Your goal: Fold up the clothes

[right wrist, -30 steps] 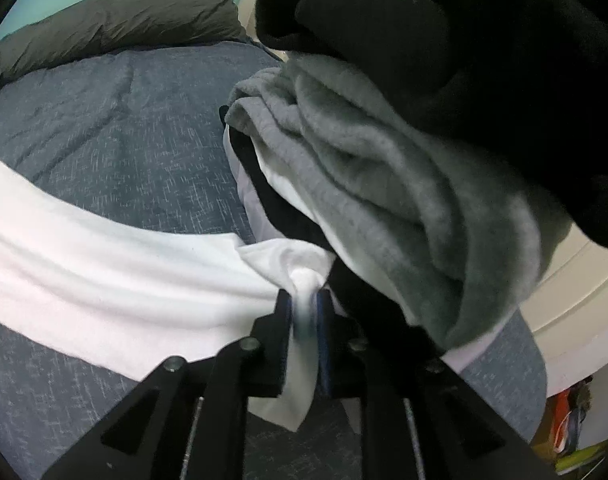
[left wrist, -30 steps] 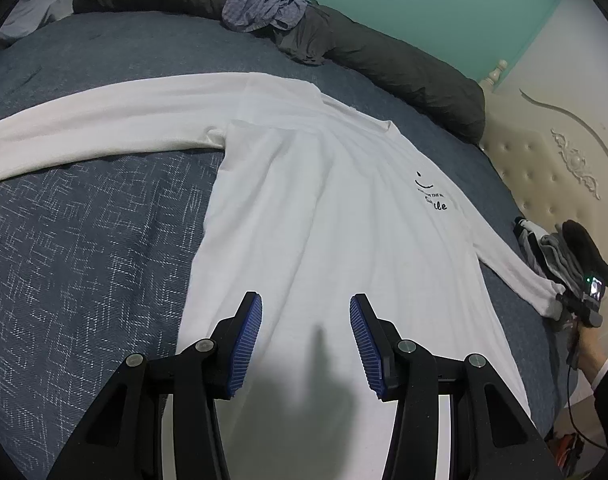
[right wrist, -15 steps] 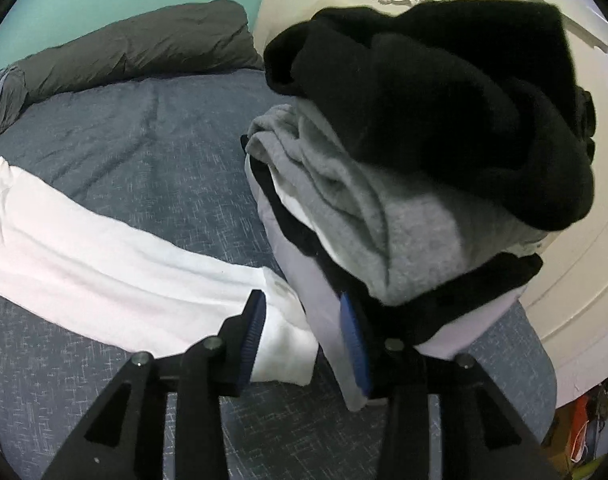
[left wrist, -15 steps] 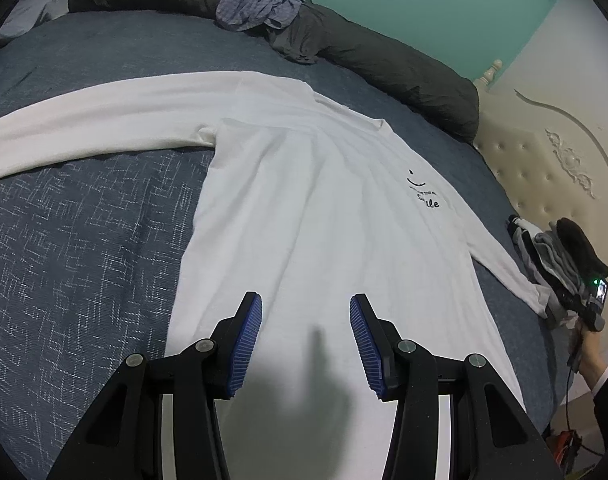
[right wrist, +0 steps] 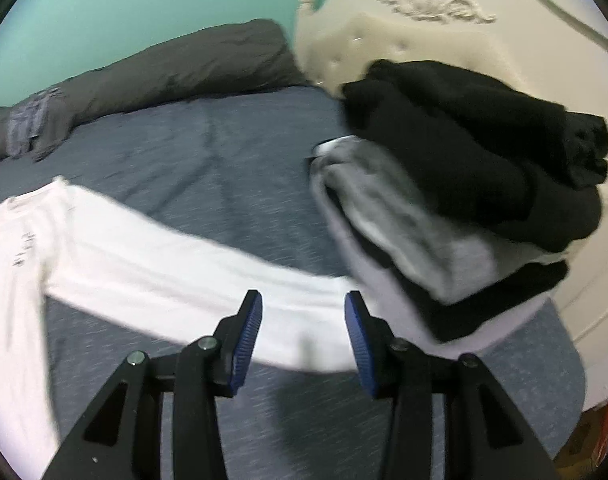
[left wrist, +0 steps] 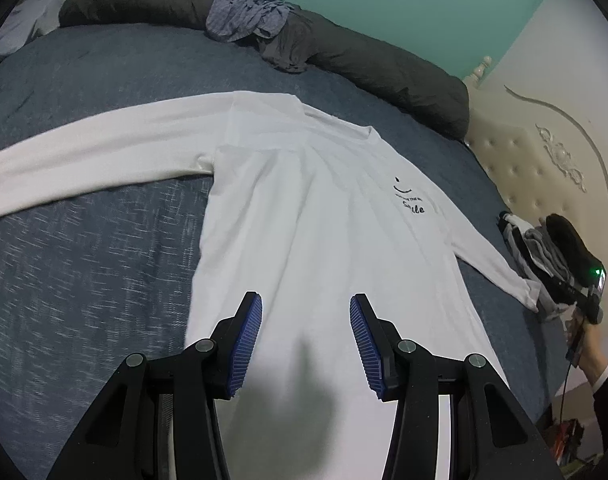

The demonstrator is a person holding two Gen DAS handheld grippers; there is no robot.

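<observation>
A white long-sleeved shirt (left wrist: 304, 216) with a small black smile print lies spread flat on the blue-grey bed (left wrist: 84, 264), both sleeves stretched out sideways. My left gripper (left wrist: 306, 340) hovers open above the shirt's lower body, nothing between its blue pads. In the right wrist view my right gripper (right wrist: 302, 332) is open just above the cuff end of the right sleeve (right wrist: 176, 272), which lies flat on the bed. From the left wrist view the right gripper (left wrist: 584, 300) and the hand holding it appear at the far right by the cuff.
A stack of folded black, grey and white clothes (right wrist: 456, 200) sits beside the cuff, against the cream headboard (right wrist: 444, 36). A dark rolled duvet (left wrist: 344, 52) with a crumpled grey-blue garment (left wrist: 244, 16) lines the far edge of the bed.
My right gripper let go of the sleeve cuff, opened wide and pulled back from the clothes stack. The cuff now lies flat. The left gripper stayed open, drifting slightly over the shirt.
</observation>
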